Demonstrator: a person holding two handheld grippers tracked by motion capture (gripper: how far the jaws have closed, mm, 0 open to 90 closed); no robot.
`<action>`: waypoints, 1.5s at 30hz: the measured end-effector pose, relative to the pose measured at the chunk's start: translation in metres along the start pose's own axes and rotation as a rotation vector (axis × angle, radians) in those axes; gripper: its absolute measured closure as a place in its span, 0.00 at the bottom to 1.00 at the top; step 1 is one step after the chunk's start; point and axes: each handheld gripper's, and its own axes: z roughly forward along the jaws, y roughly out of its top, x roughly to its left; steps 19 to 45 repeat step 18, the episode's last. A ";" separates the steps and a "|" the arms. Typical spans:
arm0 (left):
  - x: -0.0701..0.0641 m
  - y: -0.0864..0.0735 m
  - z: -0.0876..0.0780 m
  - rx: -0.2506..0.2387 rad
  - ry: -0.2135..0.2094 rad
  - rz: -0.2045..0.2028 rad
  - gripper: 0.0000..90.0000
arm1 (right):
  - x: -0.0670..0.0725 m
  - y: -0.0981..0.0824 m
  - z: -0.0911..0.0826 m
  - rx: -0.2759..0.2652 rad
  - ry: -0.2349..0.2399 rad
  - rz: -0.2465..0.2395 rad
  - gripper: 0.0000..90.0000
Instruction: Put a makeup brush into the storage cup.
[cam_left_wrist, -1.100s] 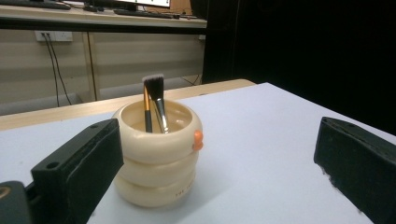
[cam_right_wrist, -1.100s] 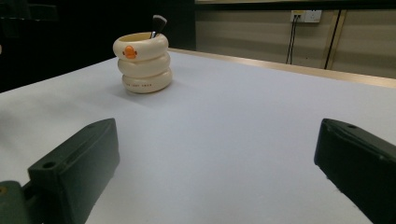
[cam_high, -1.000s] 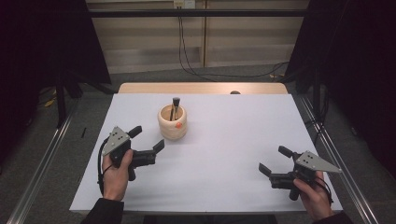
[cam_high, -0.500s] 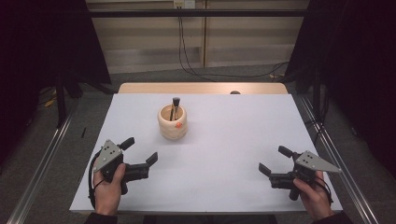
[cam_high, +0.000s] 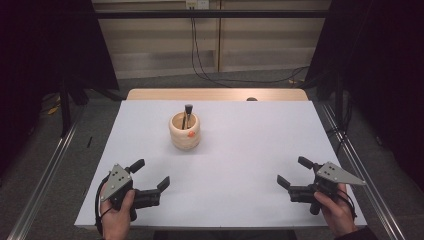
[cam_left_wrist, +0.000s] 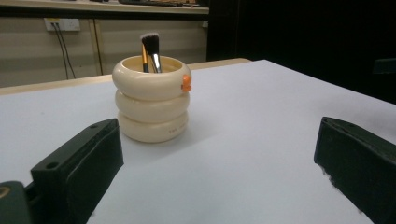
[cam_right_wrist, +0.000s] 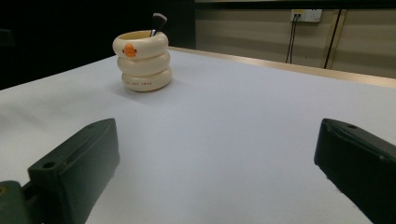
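A cream holder (cam_high: 185, 131) made of three stacked rings, with a small orange bill on its side, stands on the white table (cam_high: 250, 140) left of centre. A black-tipped brush (cam_high: 188, 111) stands upright in it. My left gripper (cam_high: 150, 173) is open near the front left corner, well short of the holder, with nothing between its jaws. In the left gripper view the holder (cam_left_wrist: 150, 102) and the brush (cam_left_wrist: 152, 47) sit ahead beyond the open left gripper (cam_left_wrist: 215, 154). My right gripper (cam_high: 292, 171) is open at the front right. The right gripper view has the holder (cam_right_wrist: 141, 60) far off.
A wooden strip (cam_high: 215, 94) runs along the table's far edge. Metal rails (cam_high: 45, 175) flank both sides of the table. Cables (cam_high: 210, 65) hang down the back wall onto the floor.
My left gripper has drawn back from beside the holder toward the front left corner, still open. The right gripper has stayed put.
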 end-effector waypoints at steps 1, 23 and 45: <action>0.000 -0.001 -0.001 -0.005 0.003 0.002 0.01 | 0.000 0.000 0.000 -0.002 0.002 -0.003 0.00; 0.000 -0.008 0.000 0.000 0.011 0.002 0.01 | 0.000 0.000 -0.001 0.001 0.005 -0.008 0.00; 0.000 -0.008 0.000 0.000 0.011 0.002 0.01 | 0.000 0.000 -0.001 0.001 0.005 -0.008 0.00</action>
